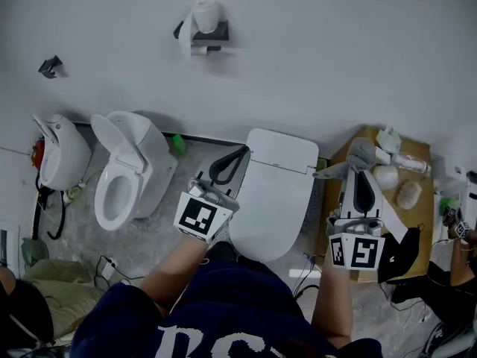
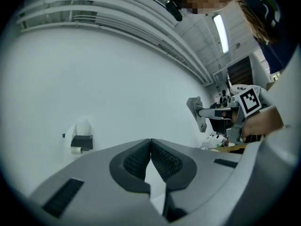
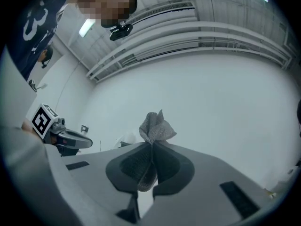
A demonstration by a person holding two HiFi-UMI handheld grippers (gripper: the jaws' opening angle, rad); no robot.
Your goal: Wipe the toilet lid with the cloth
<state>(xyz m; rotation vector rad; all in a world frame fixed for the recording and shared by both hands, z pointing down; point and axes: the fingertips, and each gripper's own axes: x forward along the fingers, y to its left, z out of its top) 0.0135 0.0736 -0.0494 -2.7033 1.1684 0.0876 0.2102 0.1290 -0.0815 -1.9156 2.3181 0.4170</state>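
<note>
The white toilet with its lid (image 1: 277, 181) shut stands in the middle of the head view. My left gripper (image 1: 242, 153) hovers over the lid's left rear corner, its jaws shut with nothing between them (image 2: 150, 145). My right gripper (image 1: 361, 167) is to the right of the toilet, above the wooden table, and is shut on a grey cloth (image 1: 356, 157). In the right gripper view the cloth (image 3: 155, 128) sticks up in a bunch beyond the closed fingertips. From the left gripper view, the cloth (image 2: 194, 109) shows at the right gripper's tip.
A second toilet (image 1: 123, 177) with its seat up and another white fixture (image 1: 59, 151) stand to the left. A paper roll holder (image 1: 205, 27) hangs on the wall. The wooden table (image 1: 419, 218) at right carries bottles and rags. Cables lie on the floor.
</note>
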